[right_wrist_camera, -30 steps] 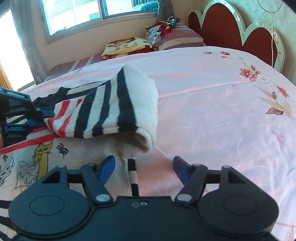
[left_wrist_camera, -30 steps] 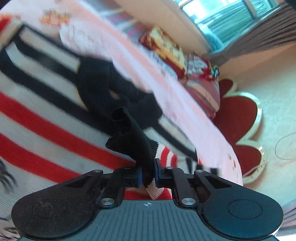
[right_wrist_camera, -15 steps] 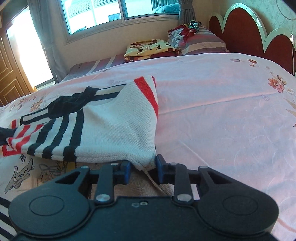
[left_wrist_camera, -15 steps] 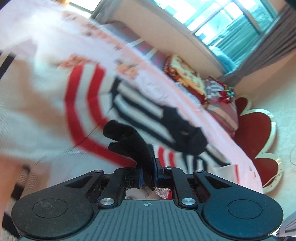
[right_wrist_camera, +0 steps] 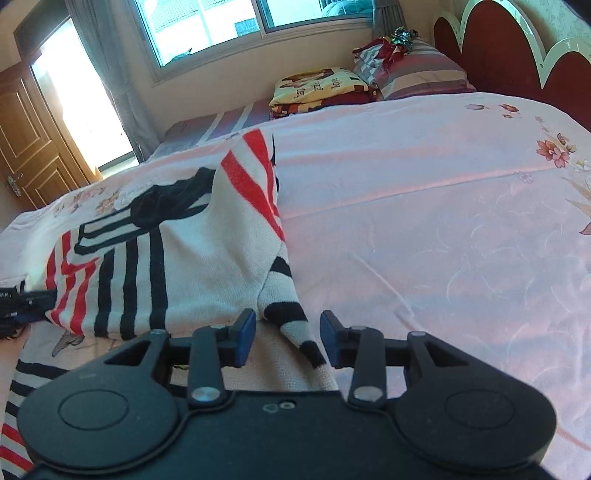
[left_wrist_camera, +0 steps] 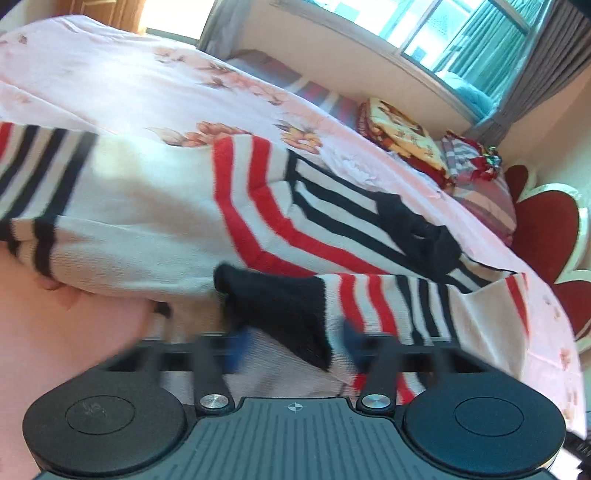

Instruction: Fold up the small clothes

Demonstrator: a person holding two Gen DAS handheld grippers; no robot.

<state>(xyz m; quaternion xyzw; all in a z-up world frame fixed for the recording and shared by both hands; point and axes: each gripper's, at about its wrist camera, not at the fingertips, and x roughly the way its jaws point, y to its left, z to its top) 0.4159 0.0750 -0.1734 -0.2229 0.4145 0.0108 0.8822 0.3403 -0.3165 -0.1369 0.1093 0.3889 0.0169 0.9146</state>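
Observation:
A white knitted sweater (left_wrist_camera: 155, 206) with red and black stripes lies folded on the pink bedsheet (left_wrist_camera: 110, 85). Its sleeve with a black cuff (left_wrist_camera: 280, 310) lies across the body, between the spread blue pads (left_wrist_camera: 236, 350) of my left gripper (left_wrist_camera: 293, 347). Those jaws are opening and blurred, and they do not press the cuff. In the right wrist view the sweater (right_wrist_camera: 192, 251) sits at left. A black-and-white striped corner (right_wrist_camera: 288, 314) lies loose between the blue pads (right_wrist_camera: 245, 338) of my right gripper (right_wrist_camera: 287, 338), whose jaws are opening too.
Folded blankets and striped pillows (right_wrist_camera: 413, 70) sit at the head of the bed by the red headboard (right_wrist_camera: 498, 59). A window (right_wrist_camera: 207, 26) and a wooden door (right_wrist_camera: 33, 147) stand behind. Bare pink sheet (right_wrist_camera: 461, 240) stretches to the right of the sweater.
My left gripper carried the black cuff across the sweater and has let it go, jaws spread. My right gripper closed on the sweater's edge, then parted its jaws again.

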